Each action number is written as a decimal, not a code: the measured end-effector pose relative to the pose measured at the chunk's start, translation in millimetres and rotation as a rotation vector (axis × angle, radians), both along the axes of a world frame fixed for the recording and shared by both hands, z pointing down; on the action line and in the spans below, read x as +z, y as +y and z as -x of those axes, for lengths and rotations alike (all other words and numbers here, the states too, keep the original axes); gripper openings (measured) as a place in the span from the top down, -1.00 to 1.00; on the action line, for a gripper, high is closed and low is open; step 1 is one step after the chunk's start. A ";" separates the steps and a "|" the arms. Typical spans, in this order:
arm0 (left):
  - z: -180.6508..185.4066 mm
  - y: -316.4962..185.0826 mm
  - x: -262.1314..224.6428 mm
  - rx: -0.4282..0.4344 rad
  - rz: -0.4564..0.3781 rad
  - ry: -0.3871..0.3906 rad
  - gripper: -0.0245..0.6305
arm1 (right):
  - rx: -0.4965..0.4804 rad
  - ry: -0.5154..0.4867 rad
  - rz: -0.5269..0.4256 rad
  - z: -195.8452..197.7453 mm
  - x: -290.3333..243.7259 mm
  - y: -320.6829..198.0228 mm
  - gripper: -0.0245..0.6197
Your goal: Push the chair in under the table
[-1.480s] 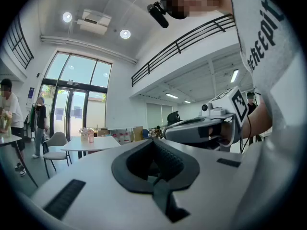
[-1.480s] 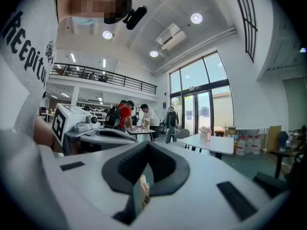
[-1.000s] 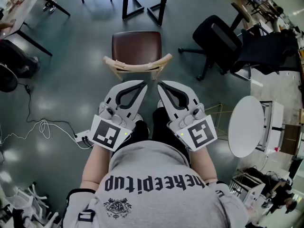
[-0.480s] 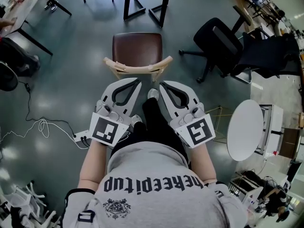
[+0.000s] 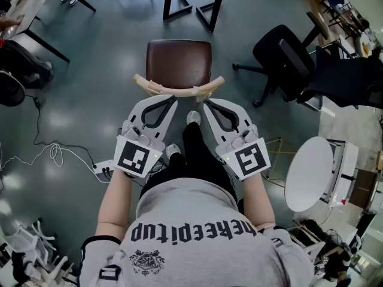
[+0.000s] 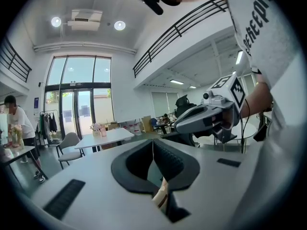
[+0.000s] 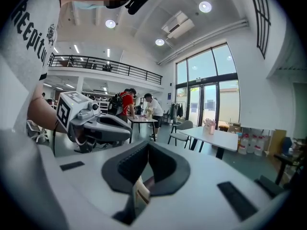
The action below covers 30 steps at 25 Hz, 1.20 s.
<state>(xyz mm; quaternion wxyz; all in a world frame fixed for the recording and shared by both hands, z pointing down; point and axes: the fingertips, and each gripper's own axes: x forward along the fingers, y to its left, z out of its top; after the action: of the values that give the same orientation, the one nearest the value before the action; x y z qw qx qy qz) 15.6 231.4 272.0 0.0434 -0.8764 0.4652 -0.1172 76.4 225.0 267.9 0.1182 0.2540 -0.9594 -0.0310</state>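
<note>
The chair [image 5: 179, 64] is brown-seated and pale-backed; left tool [image 5: 173, 100] and right tool [image 5: 207, 104] are white.

This was a large open-plan office or shared workroom. It had a high ceiling with round downlights [image 6: 120, 26], a railed mezzanine [image 7: 108, 67] and tall glazed doors [image 6: 79, 99]. White desks [image 7: 216, 139] stood on the grey floor [image 5: 90, 70], alongside a black swivel chair [image 5: 287, 55] and loose cables [image 5: 42, 160]. People [image 7: 153, 108] gathered at a far desk.

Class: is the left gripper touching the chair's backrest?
Cannot tell: the head view shows the left gripper at the backrest, but no view shows contact plainly.
</note>
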 end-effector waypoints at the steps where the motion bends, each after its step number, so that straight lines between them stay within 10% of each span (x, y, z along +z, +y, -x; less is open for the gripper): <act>1: 0.7 -4.4 2.4 0.000 0.004 -0.001 0.87 | -0.005 0.005 0.003 1.1 2.6 -4.4 0.89; 15: 13.7 -59.7 53.6 0.018 0.116 -0.037 0.87 | -0.068 0.137 0.083 18.2 56.7 -59.3 0.86; 30: 8.9 -74.0 136.9 0.170 0.256 -0.265 0.53 | -0.194 0.290 0.124 27.8 128.2 -75.2 0.63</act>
<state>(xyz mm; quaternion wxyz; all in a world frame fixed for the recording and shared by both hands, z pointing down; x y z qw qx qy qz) 6.8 157.5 408.8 0.0023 -0.8877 0.3610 -0.2857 48.6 149.8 396.1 0.2673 0.1455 -0.9524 -0.0196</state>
